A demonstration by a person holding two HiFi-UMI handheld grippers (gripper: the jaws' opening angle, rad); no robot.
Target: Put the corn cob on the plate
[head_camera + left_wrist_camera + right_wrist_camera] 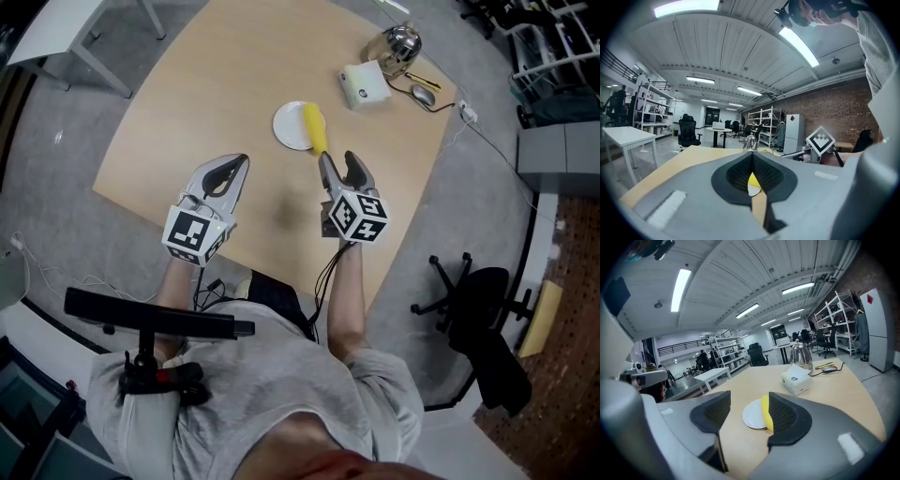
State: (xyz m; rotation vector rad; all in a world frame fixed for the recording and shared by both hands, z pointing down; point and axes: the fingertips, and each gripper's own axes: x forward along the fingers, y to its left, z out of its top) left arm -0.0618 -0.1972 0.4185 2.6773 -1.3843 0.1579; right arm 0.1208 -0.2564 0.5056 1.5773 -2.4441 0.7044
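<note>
The corn cob (314, 128) lies across the right edge of the white plate (289, 125) at the middle of the bench (216, 94), one end overhanging toward the person. The right gripper (337, 161) hovers just short of that end, jaws wide apart and empty. The left gripper (240, 166) hangs beside it with its 2 jaws pressed together. Beyond the plate stand a tissue box (364, 84), a metal kettle (395, 45) and a mouse (424, 95), well clear.

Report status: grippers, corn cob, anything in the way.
Left gripper shut, empty. Right gripper open, empty, just short of the corn cob. Cob lies across the rim of the plate, near end overhanging. Nothing in between.
</note>
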